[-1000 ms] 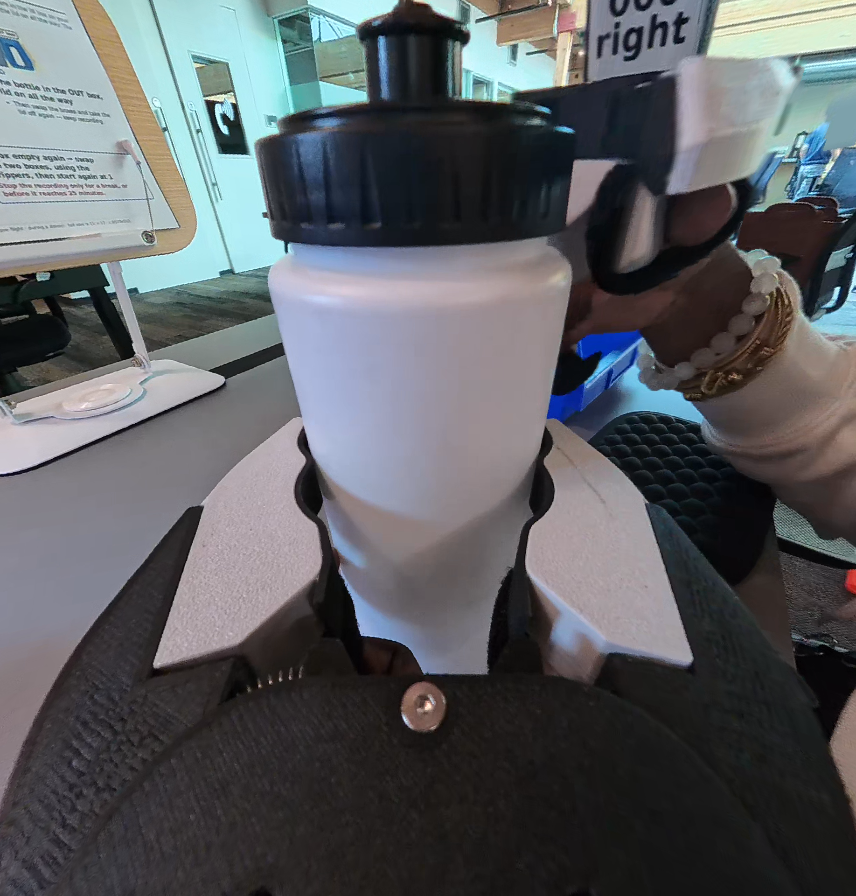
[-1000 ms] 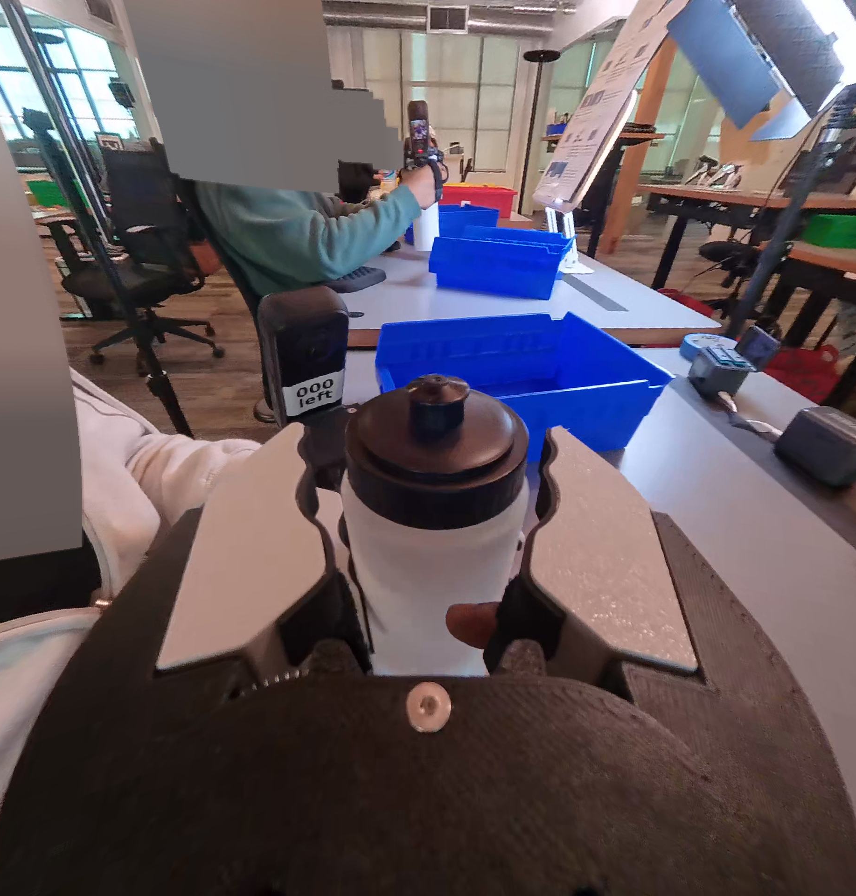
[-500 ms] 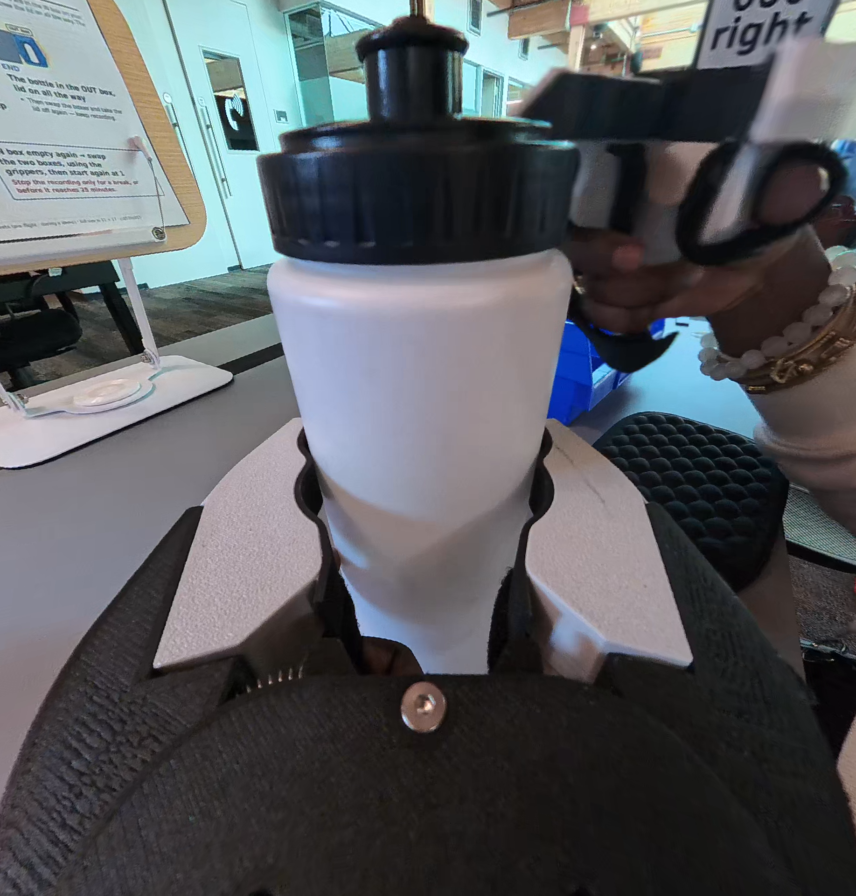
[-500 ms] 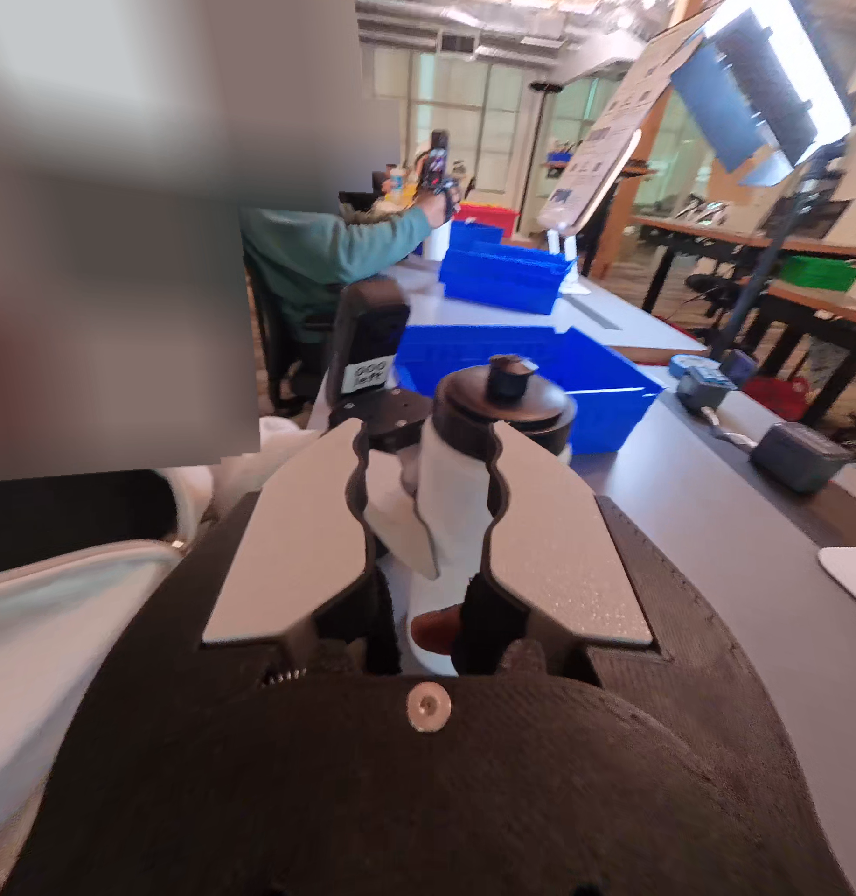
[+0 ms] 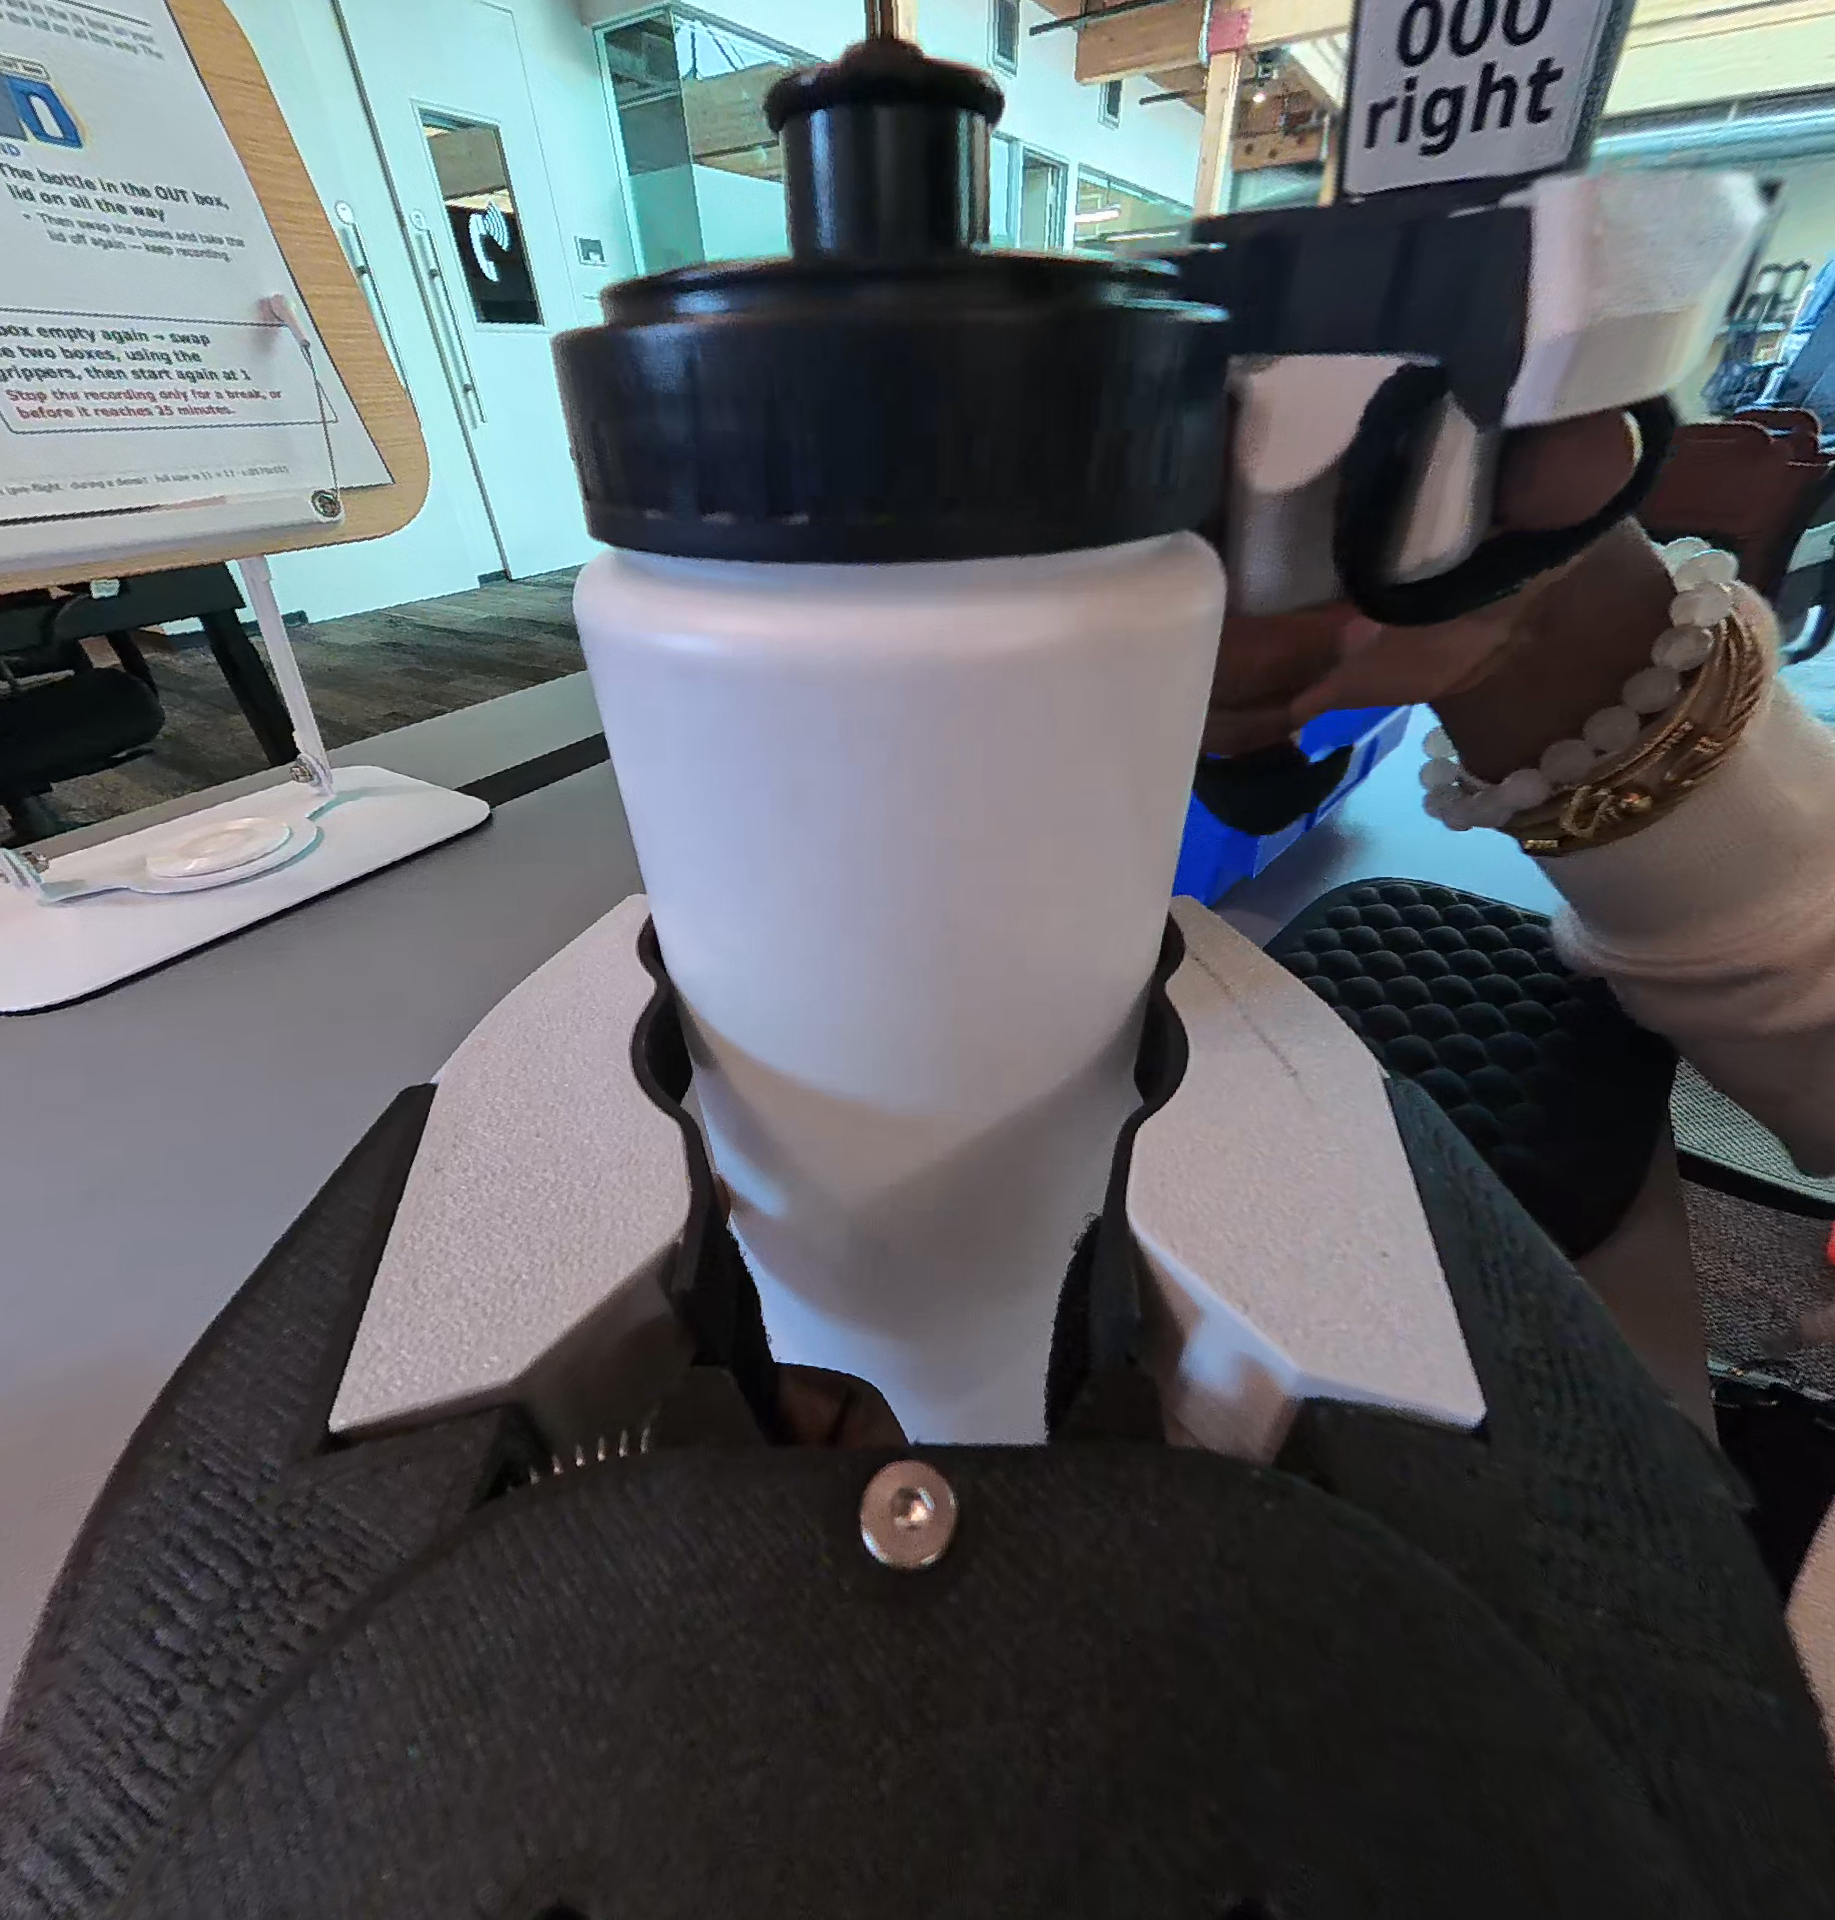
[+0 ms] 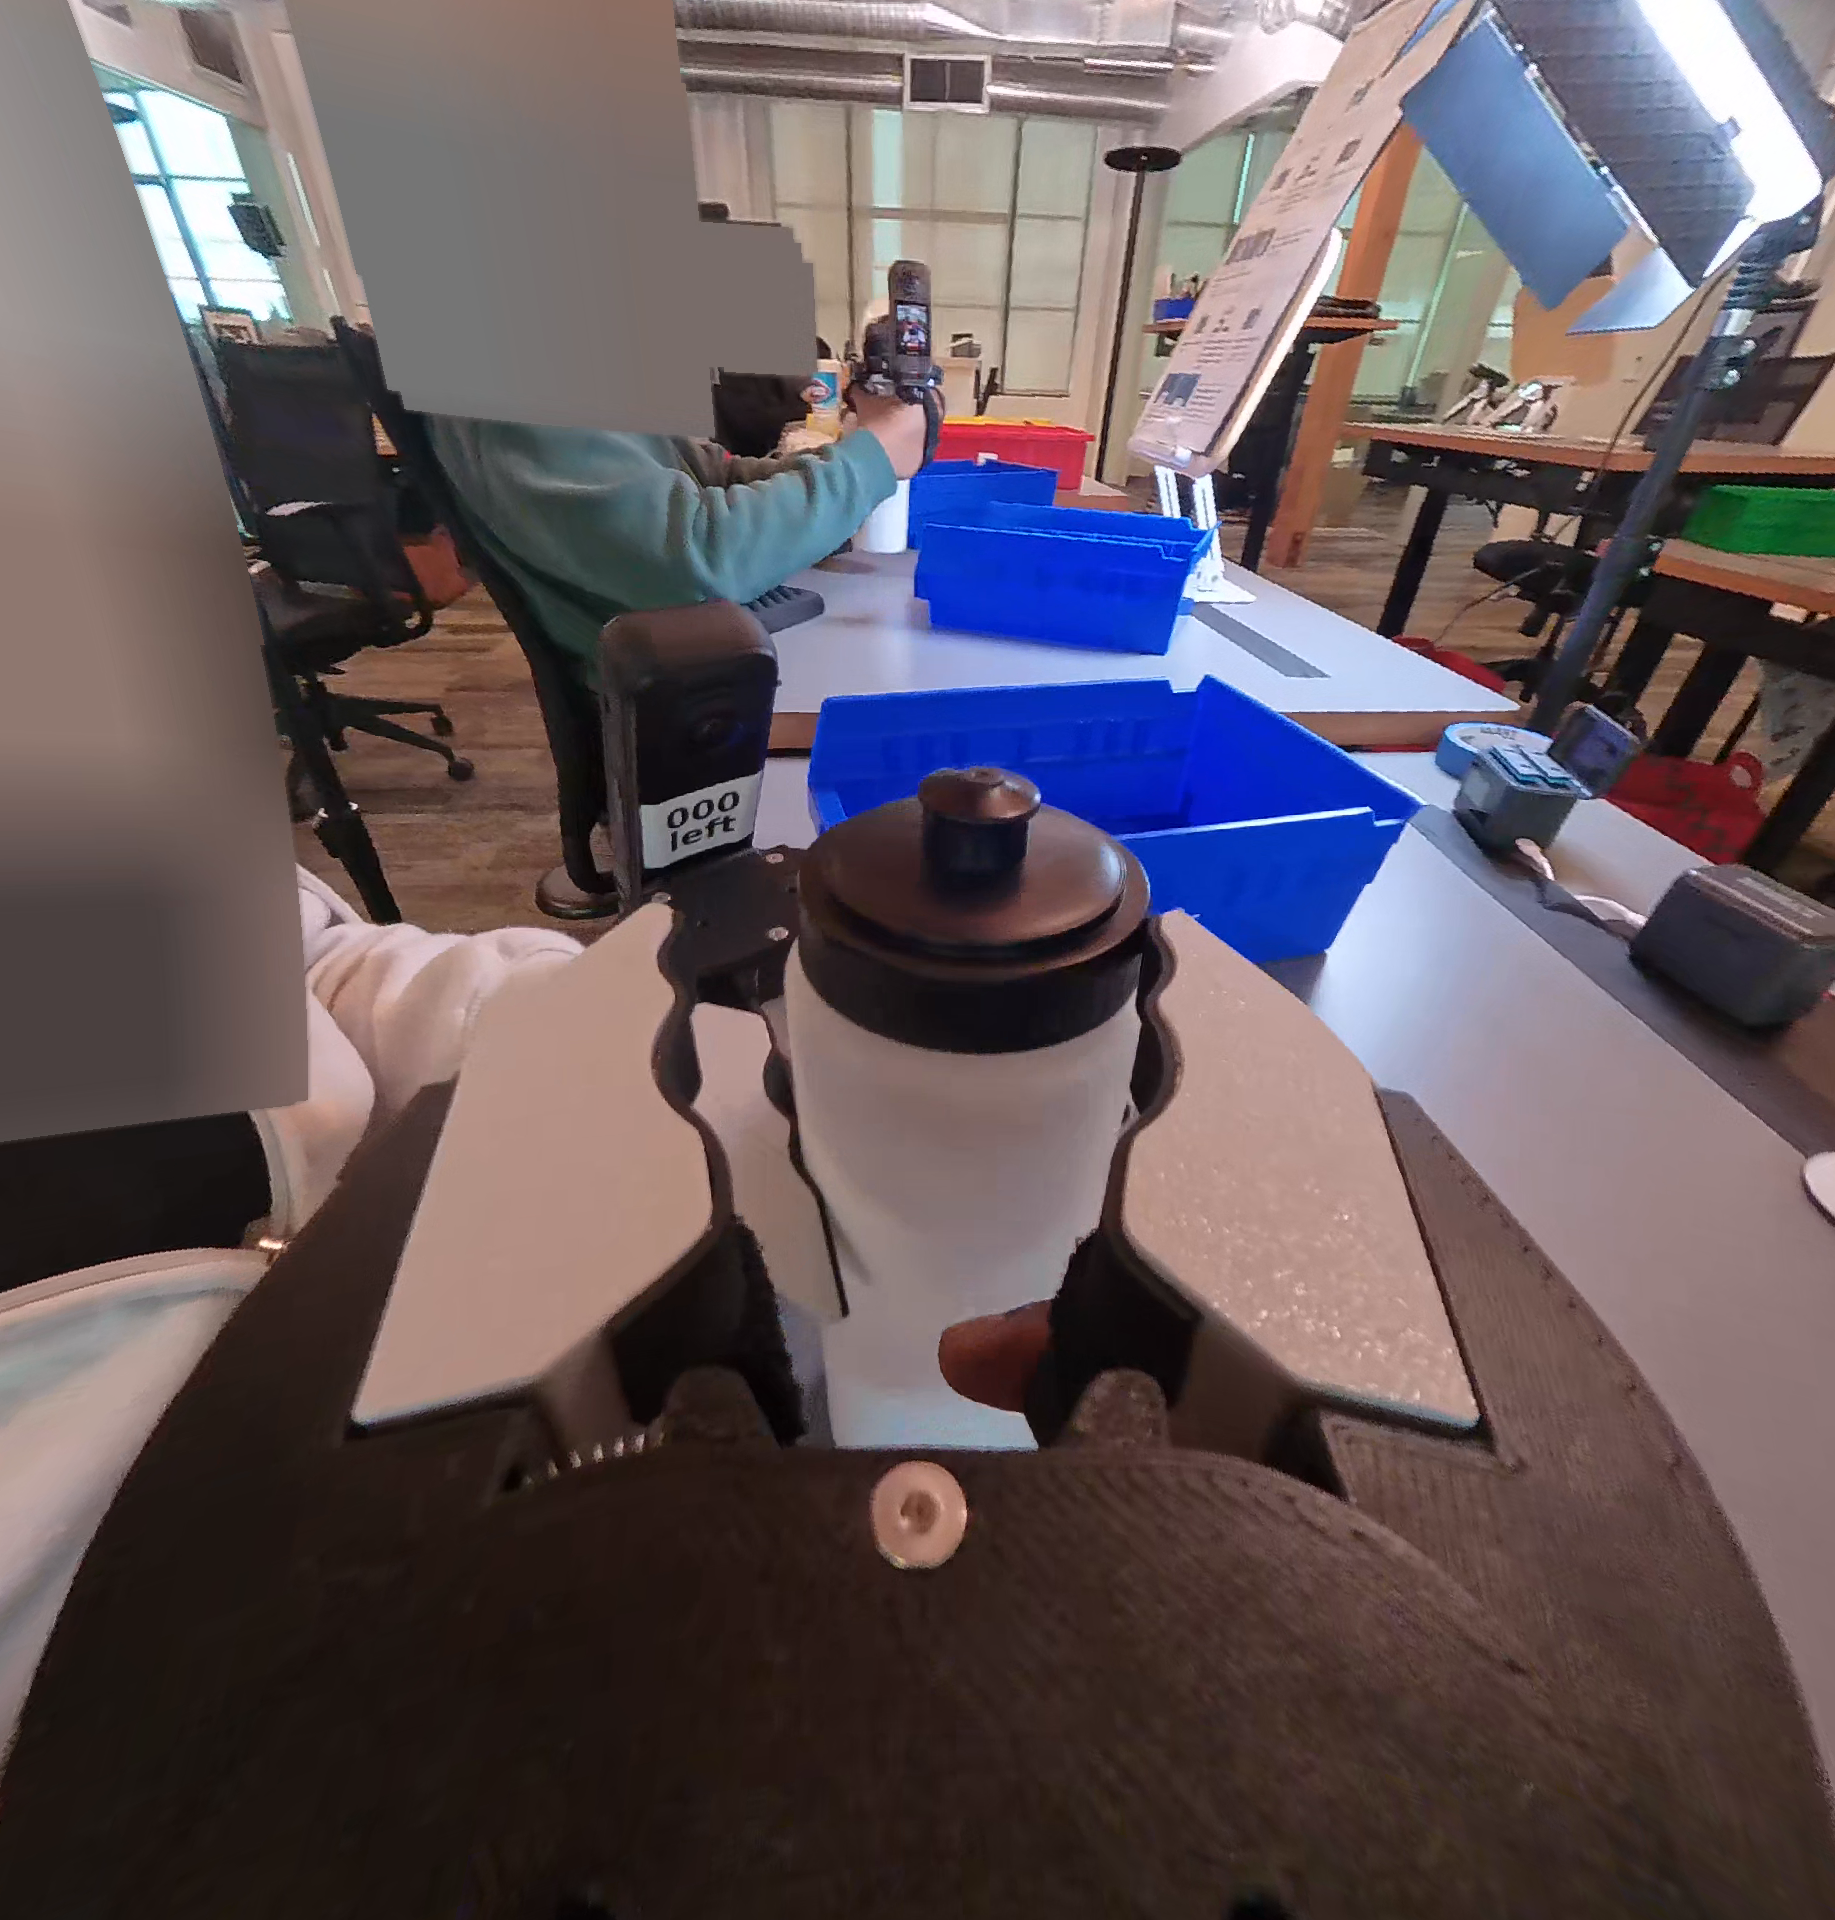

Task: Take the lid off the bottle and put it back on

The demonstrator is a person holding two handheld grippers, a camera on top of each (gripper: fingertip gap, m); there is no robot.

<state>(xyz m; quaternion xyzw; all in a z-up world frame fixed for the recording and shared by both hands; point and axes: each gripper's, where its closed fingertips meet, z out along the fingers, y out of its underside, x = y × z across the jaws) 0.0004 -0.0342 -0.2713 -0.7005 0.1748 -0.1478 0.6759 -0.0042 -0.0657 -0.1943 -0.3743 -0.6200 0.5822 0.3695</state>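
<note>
A white bottle (image 5: 892, 831) with a black screw lid (image 5: 892, 416) and pull spout stands upright in my left gripper (image 5: 908, 935), which is shut on its narrow waist. The lid sits on the bottle. In the right wrist view, my right gripper (image 6: 918, 935) straddles the lid (image 6: 975, 914) from above the bottle (image 6: 954, 1143). Its right finger (image 6: 1256, 1143) touches the lid's rim, and a gap shows on the left side. It also shows in the left wrist view (image 5: 1412, 416), beside the lid.
A blue bin (image 6: 1256, 831) stands on the grey table (image 6: 1515, 1091) just behind the bottle. Small grey devices (image 6: 1744, 935) lie to the right. An instruction board on a white stand (image 5: 217, 852) is at the left. A black chair (image 5: 1464, 1039) is below right. Another person (image 6: 632, 520) works at the far table. Tip to tip, the grippers are about 8 centimetres apart.
Half a second ago the right gripper's jaws were closer together and the view was tilted. Now they are wider apart and level around the lid. The left gripper still holds the bottle.
</note>
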